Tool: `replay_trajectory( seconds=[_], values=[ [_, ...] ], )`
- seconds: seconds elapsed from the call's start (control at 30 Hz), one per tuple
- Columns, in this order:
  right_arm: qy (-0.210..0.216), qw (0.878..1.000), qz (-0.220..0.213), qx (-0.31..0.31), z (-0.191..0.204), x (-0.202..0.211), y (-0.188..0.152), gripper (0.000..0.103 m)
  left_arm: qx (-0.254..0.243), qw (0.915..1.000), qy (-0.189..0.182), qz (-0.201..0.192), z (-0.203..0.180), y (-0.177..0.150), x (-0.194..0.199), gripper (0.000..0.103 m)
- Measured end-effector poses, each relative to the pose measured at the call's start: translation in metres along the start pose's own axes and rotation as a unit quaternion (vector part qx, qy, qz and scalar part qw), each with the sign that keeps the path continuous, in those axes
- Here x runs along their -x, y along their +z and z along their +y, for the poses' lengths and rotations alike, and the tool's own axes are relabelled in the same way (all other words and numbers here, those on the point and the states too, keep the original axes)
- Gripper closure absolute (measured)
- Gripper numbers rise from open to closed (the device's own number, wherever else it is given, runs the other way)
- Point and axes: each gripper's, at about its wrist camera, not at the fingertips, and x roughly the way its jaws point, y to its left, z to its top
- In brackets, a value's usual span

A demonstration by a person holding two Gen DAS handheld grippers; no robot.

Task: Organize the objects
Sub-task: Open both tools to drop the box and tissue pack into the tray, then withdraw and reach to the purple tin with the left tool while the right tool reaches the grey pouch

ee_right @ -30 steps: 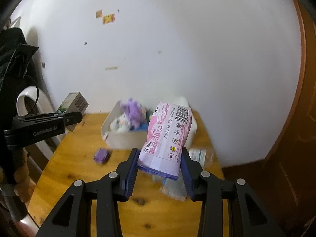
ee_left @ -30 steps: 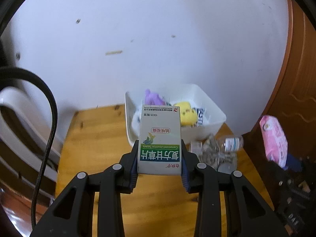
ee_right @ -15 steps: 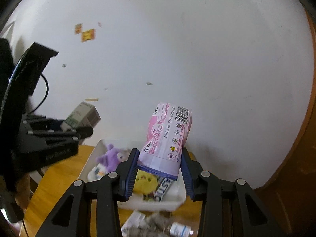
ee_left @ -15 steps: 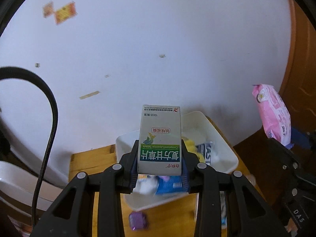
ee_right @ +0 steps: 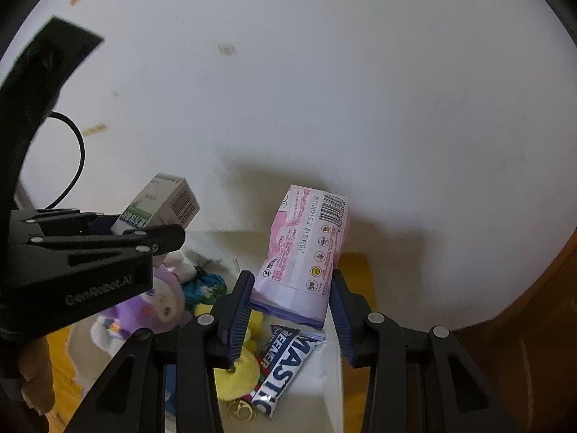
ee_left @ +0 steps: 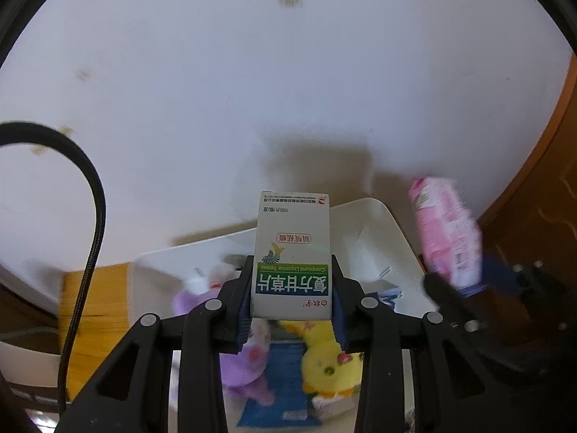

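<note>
My left gripper (ee_left: 291, 288) is shut on a white, green and blue medicine box (ee_left: 292, 252), held upright above the white bin (ee_left: 378, 238). My right gripper (ee_right: 290, 299) is shut on a pink wipes packet (ee_right: 306, 249), also over the bin (ee_right: 331, 379). In the left wrist view the pink packet (ee_left: 447, 234) shows at the right, blurred. In the right wrist view the medicine box (ee_right: 162, 202) and left gripper sit at the left. The bin holds a purple plush (ee_left: 241, 361), a yellow plush (ee_left: 324, 361) and a blue-and-white wrapper (ee_right: 288, 364).
The bin stands on a wooden table (ee_left: 93, 299) against a white wall (ee_left: 288, 90). A wooden door panel (ee_left: 541, 198) is at the right. A black cable (ee_left: 93, 216) loops at the left. A blue item (ee_left: 281, 389) lies in the bin's bottom.
Both grippers have moved forward and down over the bin, each still holding its item. The bin's contents now fill the lower part of both views.
</note>
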Motion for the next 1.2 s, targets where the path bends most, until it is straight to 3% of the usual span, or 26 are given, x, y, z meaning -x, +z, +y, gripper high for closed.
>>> replay_trajectory(
  seconds=[0.13, 0.2, 0.27, 0.6, 0.7, 0.9, 1.2],
  values=[
    [0.010, 1.000, 0.026, -0.002, -0.003, -0.034, -0.003, 0.059, 0.018, 0.9993, -0.016, 0.027, 0.003, 0.003, -0.031, 0.058],
    [0.013, 0.999, 0.040, -0.004, -0.005, -0.047, -0.005, 0.042, 0.023, 0.9988, -0.016, 0.040, 0.003, 0.003, -0.042, 0.051],
    [0.019, 0.999, 0.041, -0.007, -0.007, -0.053, -0.008, 0.034, 0.023, 0.9983, -0.008, 0.053, 0.002, 0.003, -0.051, 0.049],
    [0.029, 0.999, 0.034, -0.017, -0.015, -0.052, -0.016, 0.034, 0.019, 0.9988, 0.028, 0.034, -0.003, 0.000, -0.042, 0.049],
    [0.035, 0.999, 0.035, -0.022, -0.030, -0.039, -0.028, 0.034, 0.016, 0.9989, 0.030, 0.033, 0.002, 0.000, -0.033, 0.049],
    [0.040, 0.999, 0.030, -0.015, -0.008, -0.009, -0.029, 0.034, 0.002, 0.9989, 0.040, 0.023, 0.009, -0.005, -0.010, 0.049],
    [0.041, 0.999, 0.003, 0.002, 0.010, 0.067, -0.031, 0.034, 0.010, 0.9986, 0.051, -0.008, 0.012, -0.021, 0.032, 0.049]
  ],
)
